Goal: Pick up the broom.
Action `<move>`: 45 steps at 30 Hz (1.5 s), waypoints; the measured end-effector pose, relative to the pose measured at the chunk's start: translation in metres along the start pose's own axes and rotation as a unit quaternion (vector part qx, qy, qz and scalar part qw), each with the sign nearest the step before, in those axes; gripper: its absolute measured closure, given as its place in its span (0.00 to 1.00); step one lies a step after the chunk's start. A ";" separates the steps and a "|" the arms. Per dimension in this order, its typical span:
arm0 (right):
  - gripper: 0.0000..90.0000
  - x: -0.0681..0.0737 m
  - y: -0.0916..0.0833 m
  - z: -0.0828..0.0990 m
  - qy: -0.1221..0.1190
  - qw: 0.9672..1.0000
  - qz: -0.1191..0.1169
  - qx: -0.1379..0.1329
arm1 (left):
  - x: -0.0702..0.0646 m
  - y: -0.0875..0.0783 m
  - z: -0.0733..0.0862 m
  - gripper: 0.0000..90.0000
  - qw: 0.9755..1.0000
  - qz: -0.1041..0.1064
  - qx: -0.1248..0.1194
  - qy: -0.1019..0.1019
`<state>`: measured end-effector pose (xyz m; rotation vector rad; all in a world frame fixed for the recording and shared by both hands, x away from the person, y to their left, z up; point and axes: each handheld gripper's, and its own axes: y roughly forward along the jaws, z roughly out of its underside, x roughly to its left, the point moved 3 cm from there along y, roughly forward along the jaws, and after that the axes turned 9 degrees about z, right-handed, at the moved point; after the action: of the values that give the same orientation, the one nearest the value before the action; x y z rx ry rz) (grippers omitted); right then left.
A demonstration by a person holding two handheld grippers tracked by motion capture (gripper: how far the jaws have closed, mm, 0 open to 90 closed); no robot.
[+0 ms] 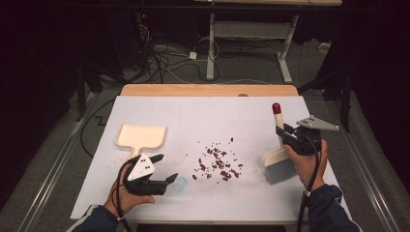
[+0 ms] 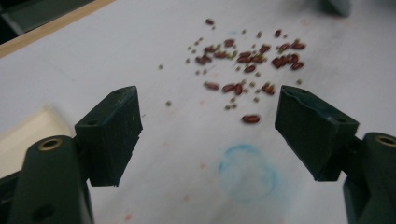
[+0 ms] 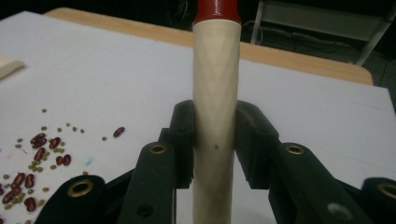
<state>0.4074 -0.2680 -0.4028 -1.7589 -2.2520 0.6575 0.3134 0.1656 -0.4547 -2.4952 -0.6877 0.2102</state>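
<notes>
Right gripper [image 3: 215, 140] is pinching the cream, red-capped wooden brush handle [image 3: 215, 84] at three o'clock of the scattered red beans [image 1: 218, 163]; left gripper [image 1: 162, 169] is spread. A hard sweep risks scattering beans off the white worktop [image 1: 203, 116].

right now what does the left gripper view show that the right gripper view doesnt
Left gripper view alone: the left gripper with open jaws and nothing between them, and a faint blue ring stain on the white sheet.

Right gripper view alone: the right gripper shut on the brush handle, with its red tip.

Both: the scattered red beans and a cream corner of the dustpan.
</notes>
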 end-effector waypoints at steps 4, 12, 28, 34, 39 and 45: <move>0.78 0.001 -0.015 -0.006 0.000 1.000 -0.001 -0.024 | -0.019 0.022 -0.026 0.25 0.999 0.036 -0.008 0.018; 0.78 0.018 -0.029 -0.015 -0.024 0.998 -0.006 -0.058 | -0.055 0.073 -0.070 0.24 0.993 0.098 -0.007 0.059; 0.78 0.052 -0.073 -0.033 -0.046 0.989 -0.038 -0.134 | -0.085 0.164 -0.140 0.32 0.989 0.128 -0.056 0.041; 0.78 0.071 -0.086 -0.038 -0.057 0.985 -0.057 -0.153 | -0.081 0.156 -0.140 0.55 0.986 0.141 -0.078 0.041; 0.78 0.083 -0.092 -0.037 -0.061 0.983 -0.066 -0.161 | -0.073 0.144 -0.136 0.71 0.985 0.153 -0.069 0.048; 0.75 0.089 -0.093 -0.038 -0.073 0.978 -0.110 -0.160 | -0.060 0.123 -0.132 0.73 0.986 0.152 -0.032 0.066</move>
<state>0.3195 -0.1925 -0.3352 -1.5971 -2.7323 0.4073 0.3524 -0.0147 -0.4094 -2.6394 -0.2620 0.1331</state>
